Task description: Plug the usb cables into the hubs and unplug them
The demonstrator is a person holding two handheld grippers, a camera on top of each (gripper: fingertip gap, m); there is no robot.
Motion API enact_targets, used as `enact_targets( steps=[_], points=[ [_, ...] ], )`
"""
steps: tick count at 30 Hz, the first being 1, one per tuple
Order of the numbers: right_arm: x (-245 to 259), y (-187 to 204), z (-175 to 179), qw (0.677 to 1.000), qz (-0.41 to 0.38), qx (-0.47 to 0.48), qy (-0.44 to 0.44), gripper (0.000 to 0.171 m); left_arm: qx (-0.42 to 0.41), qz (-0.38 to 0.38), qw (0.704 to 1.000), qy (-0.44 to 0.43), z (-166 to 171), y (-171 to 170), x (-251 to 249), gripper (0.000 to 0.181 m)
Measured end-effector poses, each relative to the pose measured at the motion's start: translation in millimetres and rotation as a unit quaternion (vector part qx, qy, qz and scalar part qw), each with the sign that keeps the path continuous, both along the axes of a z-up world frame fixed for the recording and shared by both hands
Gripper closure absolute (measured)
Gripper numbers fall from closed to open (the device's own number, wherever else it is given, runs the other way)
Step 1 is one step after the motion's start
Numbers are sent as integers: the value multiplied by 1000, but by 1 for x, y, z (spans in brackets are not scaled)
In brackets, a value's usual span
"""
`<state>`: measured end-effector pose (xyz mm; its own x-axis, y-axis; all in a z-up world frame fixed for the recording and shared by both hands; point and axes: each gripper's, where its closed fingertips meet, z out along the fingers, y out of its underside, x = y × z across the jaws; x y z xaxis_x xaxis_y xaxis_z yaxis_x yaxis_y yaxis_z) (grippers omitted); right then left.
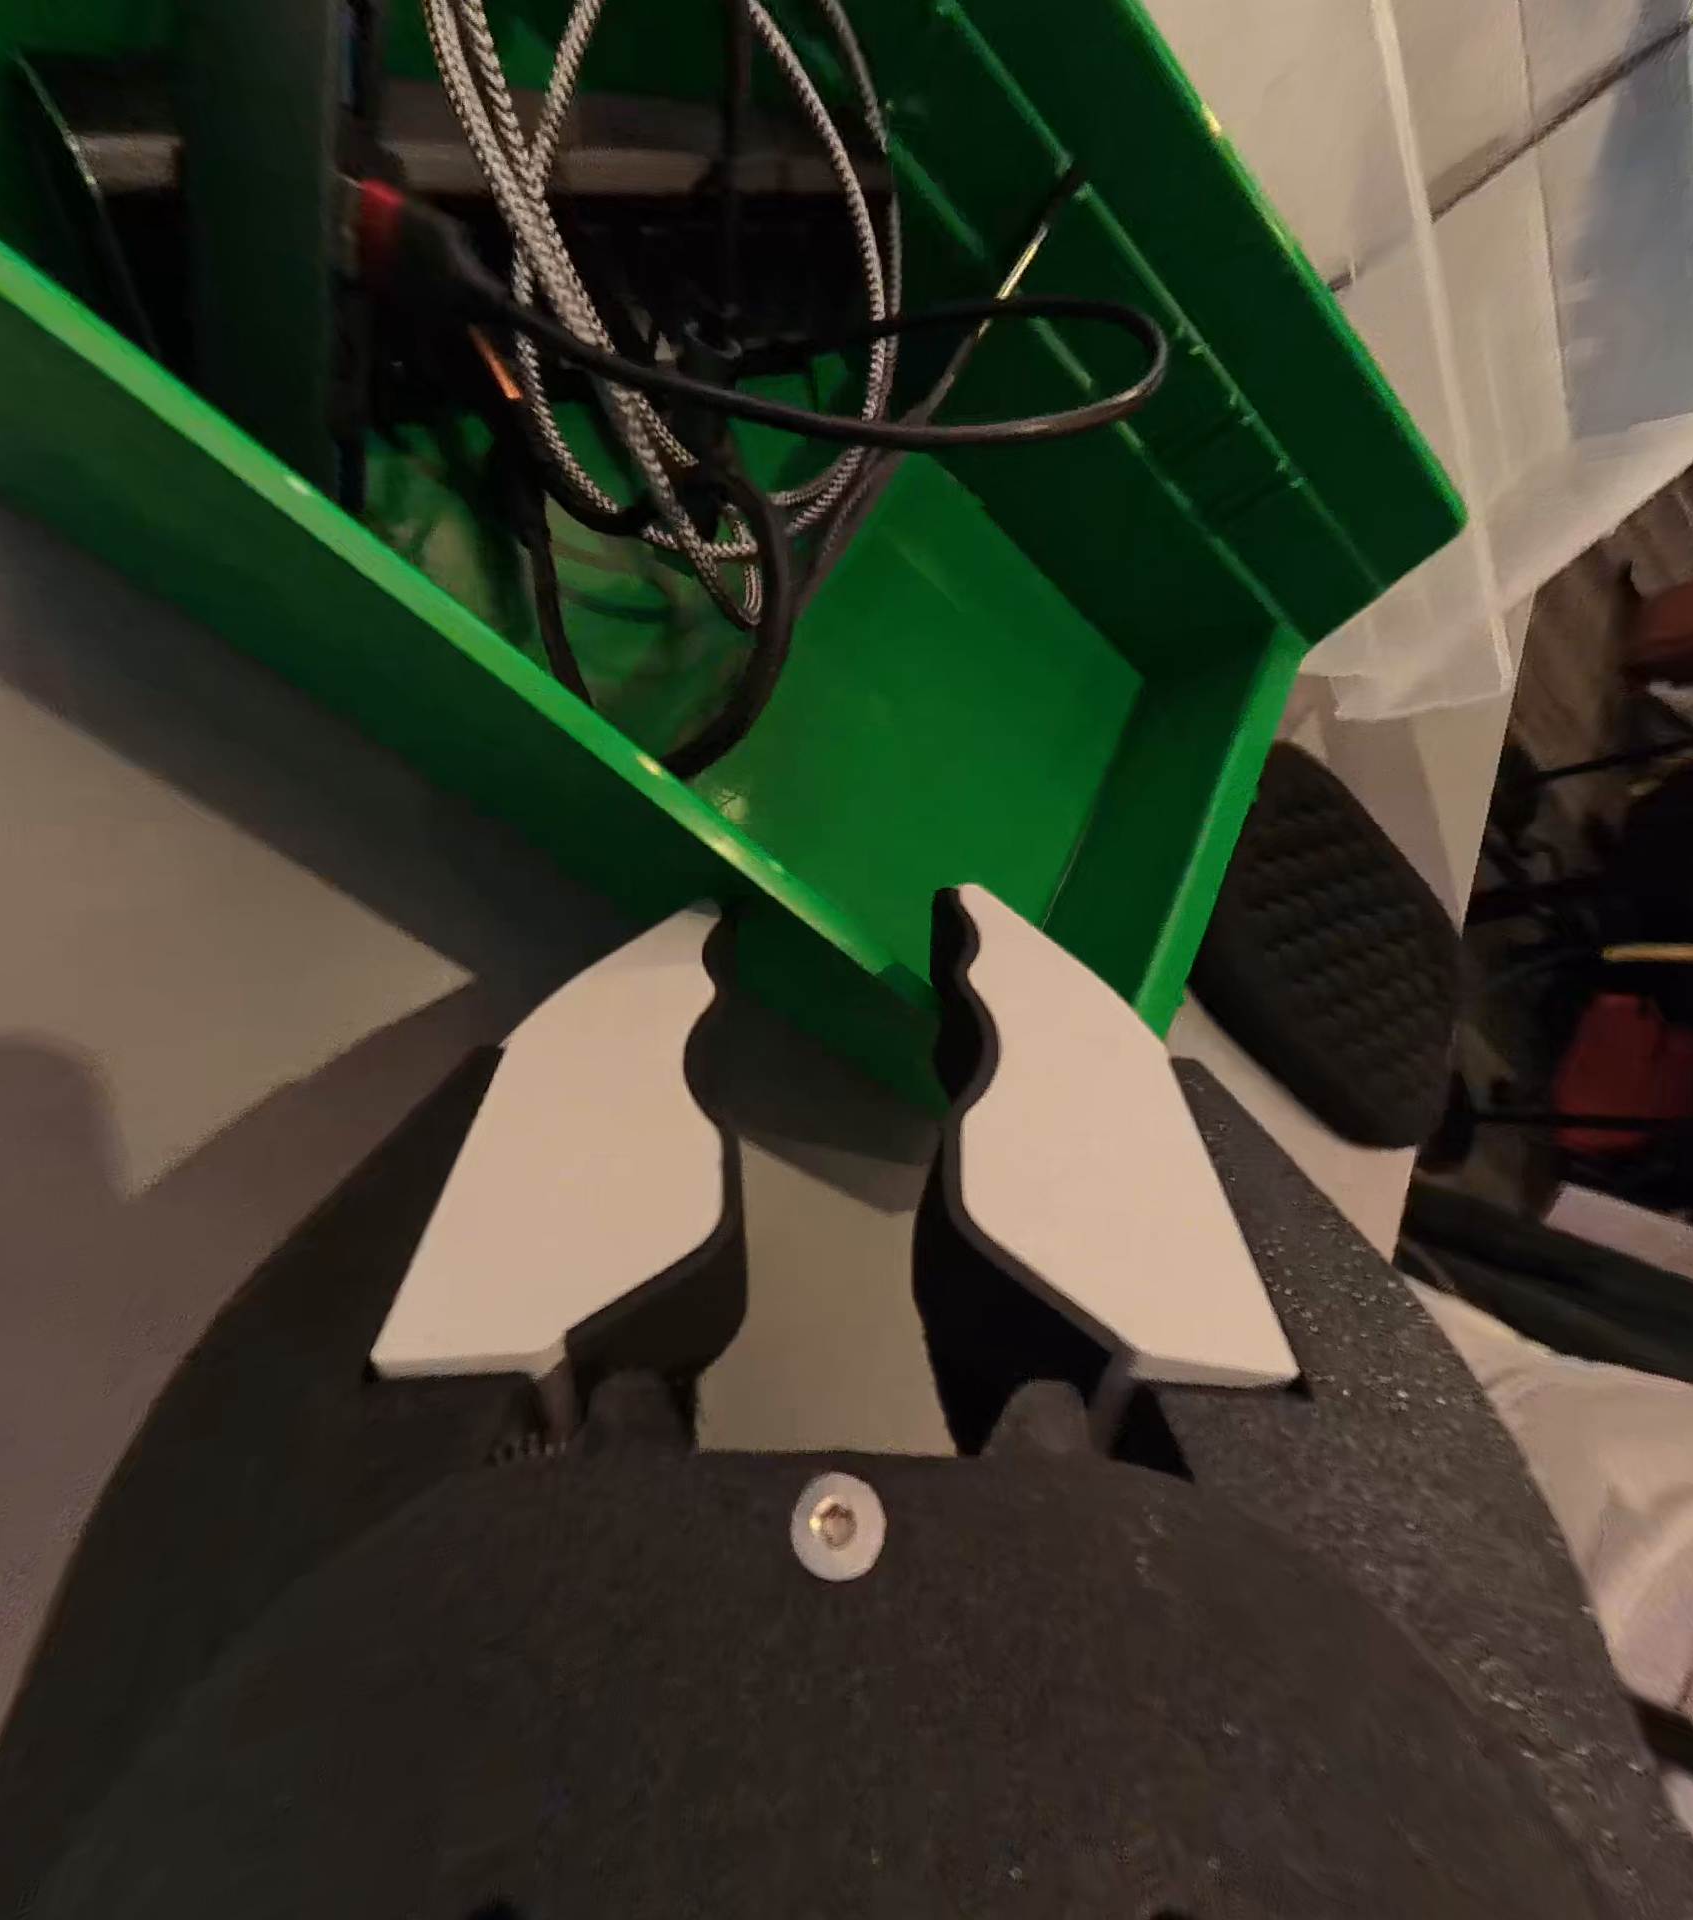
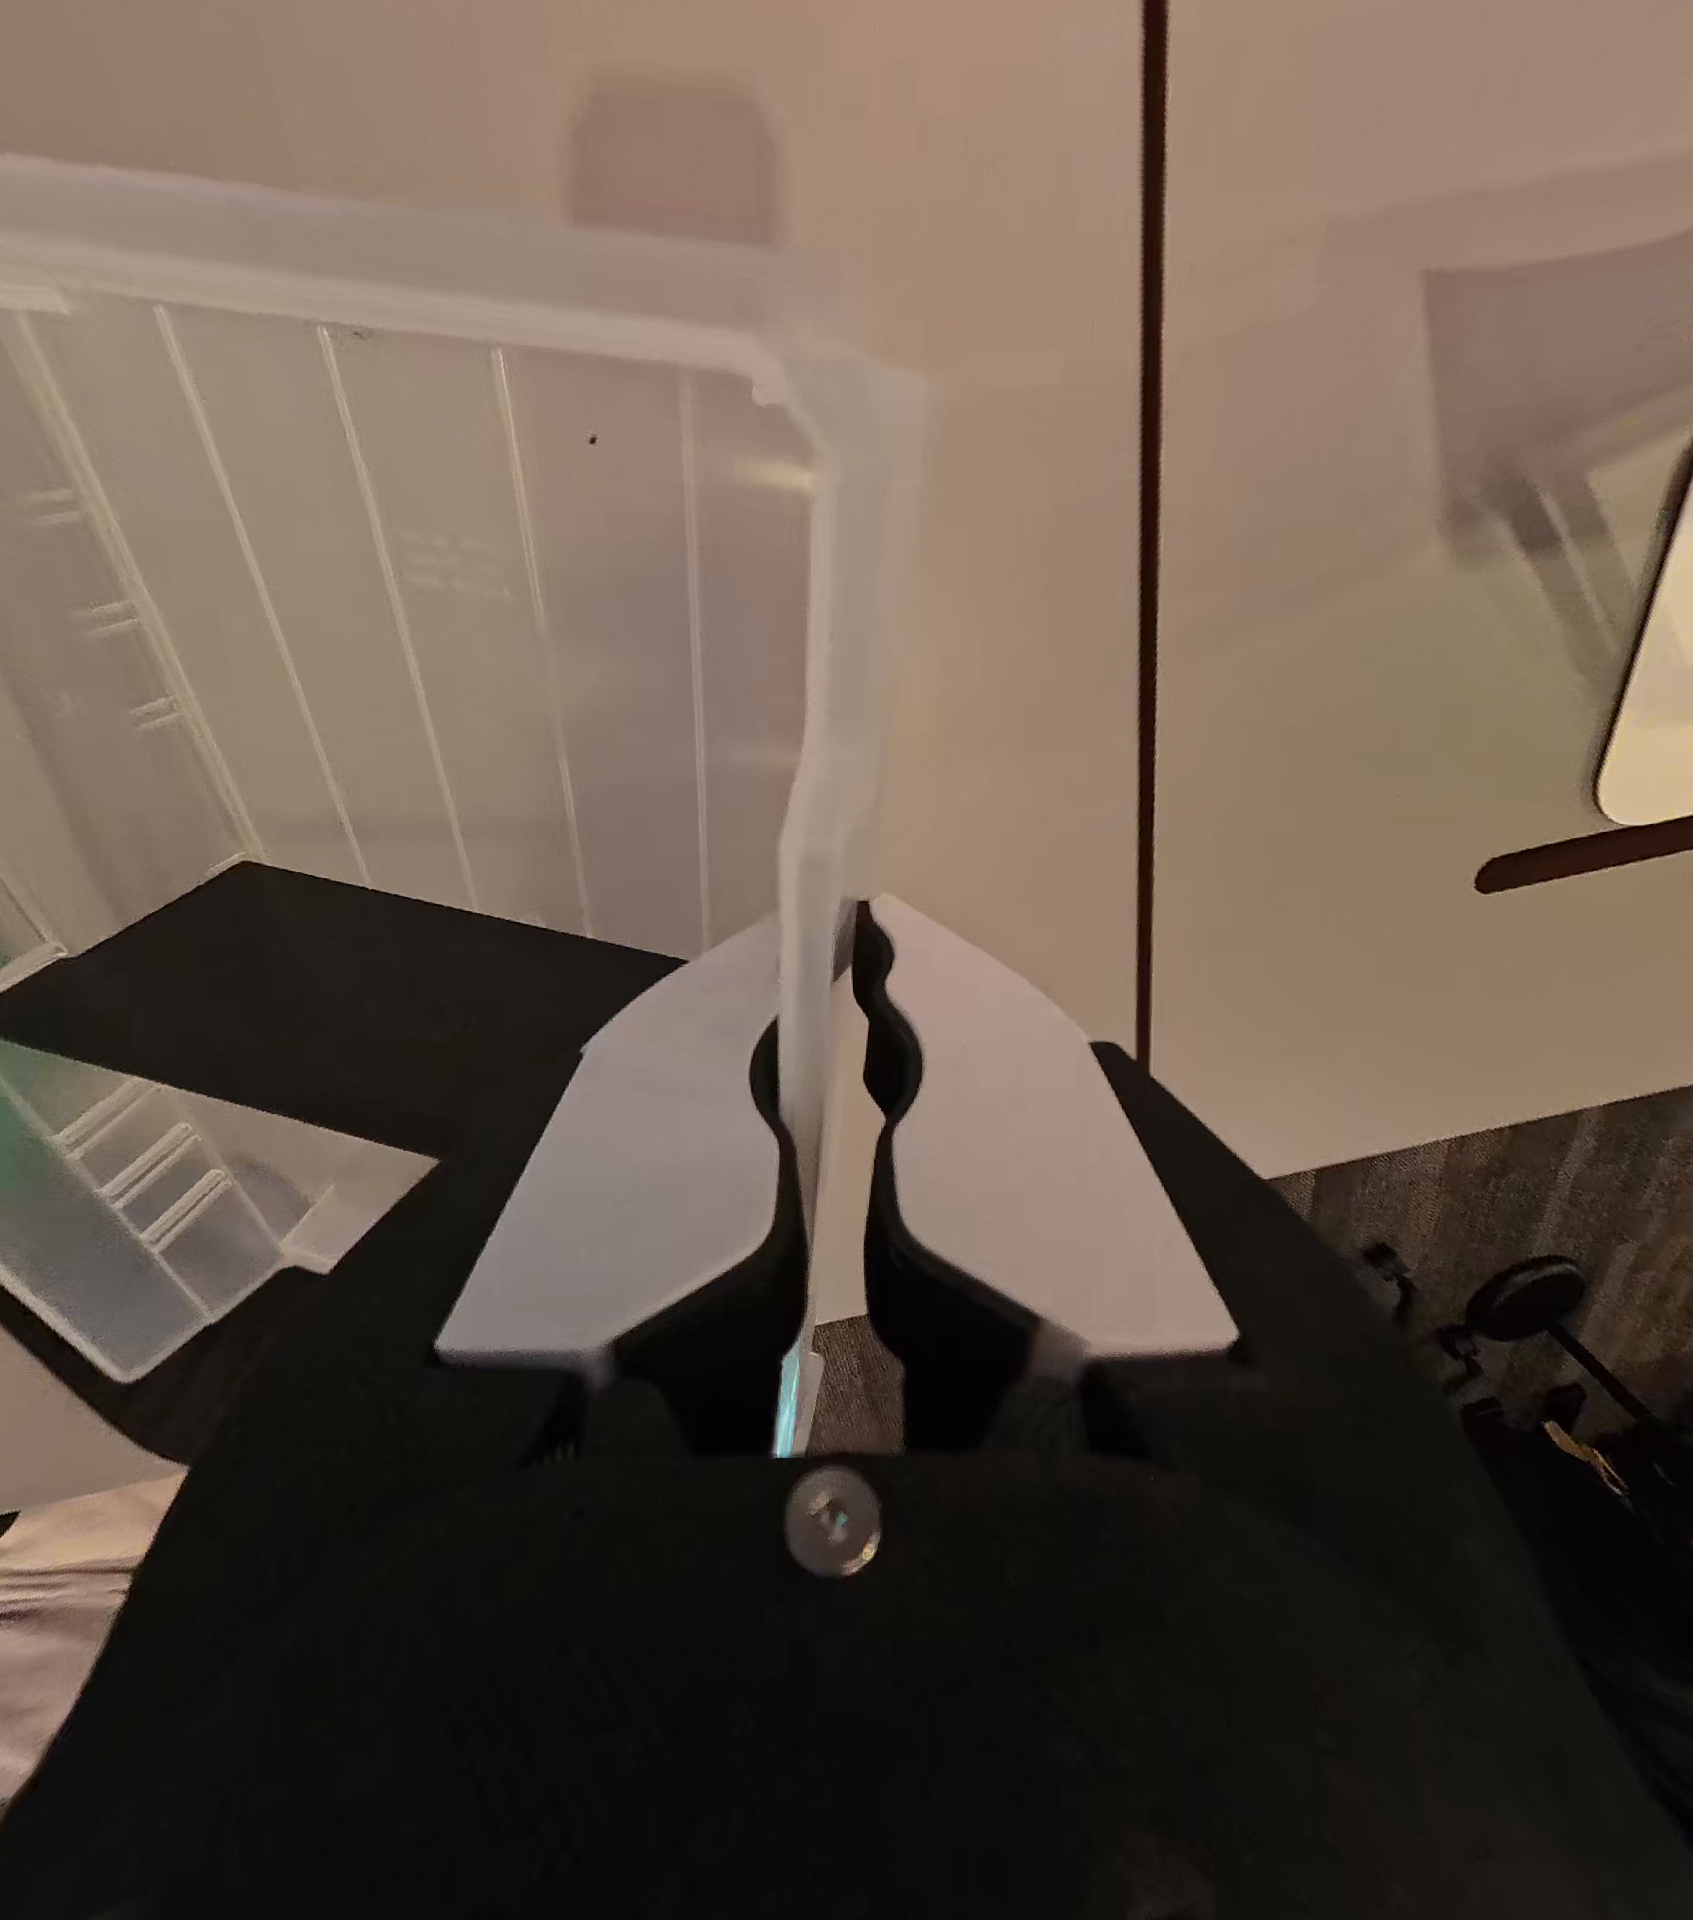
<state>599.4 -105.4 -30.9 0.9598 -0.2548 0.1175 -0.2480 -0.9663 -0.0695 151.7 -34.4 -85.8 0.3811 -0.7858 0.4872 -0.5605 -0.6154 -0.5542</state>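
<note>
Green bin [image 1: 977,727]; grey-braided cables [image 1: 551,260] (one plain black).

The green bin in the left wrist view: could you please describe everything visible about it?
The green bin looks like glossy moulded plastic, open-topped, with ribbed ridges along its far wall. It appears tilted in this view. Inside lies a tangle of braided grey cables and thin black cables. The left gripper straddles its near rim, one finger on each side of the wall; whether the fingers are pressing it is unclear.

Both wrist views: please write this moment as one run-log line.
left gripper: fingers astride green bin wall | right gripper: fingers around clear bin wall | cables: in green bin, untouched
</note>
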Motion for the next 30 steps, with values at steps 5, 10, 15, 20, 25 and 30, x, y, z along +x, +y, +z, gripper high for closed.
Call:
enact_targets(
  steps=[5, 10, 15, 20, 25, 30],
  points=[
    [-13, 8, 2, 1000, 17, 2, -1, 164, -20, 5, 998, 51, 4, 20, -64, 163],
    [-25, 19, 9, 999, 32, 14, -2, 163, -76, 41, 993, 76, 5, 37, -144, 167],
    [-43, 35, 12, 998, 41, 33, 19, 161, -32, 170, 980, 94, 5, 80, -224, 173],
    [-68, 55, 10, 995, 39, 56, 75, 160, -56, 258, 962, 68, 6, 88, -302, 171],
    [-99, 73, -8, 988, 38, 56, 141, 160, -65, 361, 929, 44, 7, 82, -383, 170],
    [-113, 89, -42, 989, 51, 30, 134, 162, -71, 458, 886, 25, 8, 67, -452, 170]
  ],
)
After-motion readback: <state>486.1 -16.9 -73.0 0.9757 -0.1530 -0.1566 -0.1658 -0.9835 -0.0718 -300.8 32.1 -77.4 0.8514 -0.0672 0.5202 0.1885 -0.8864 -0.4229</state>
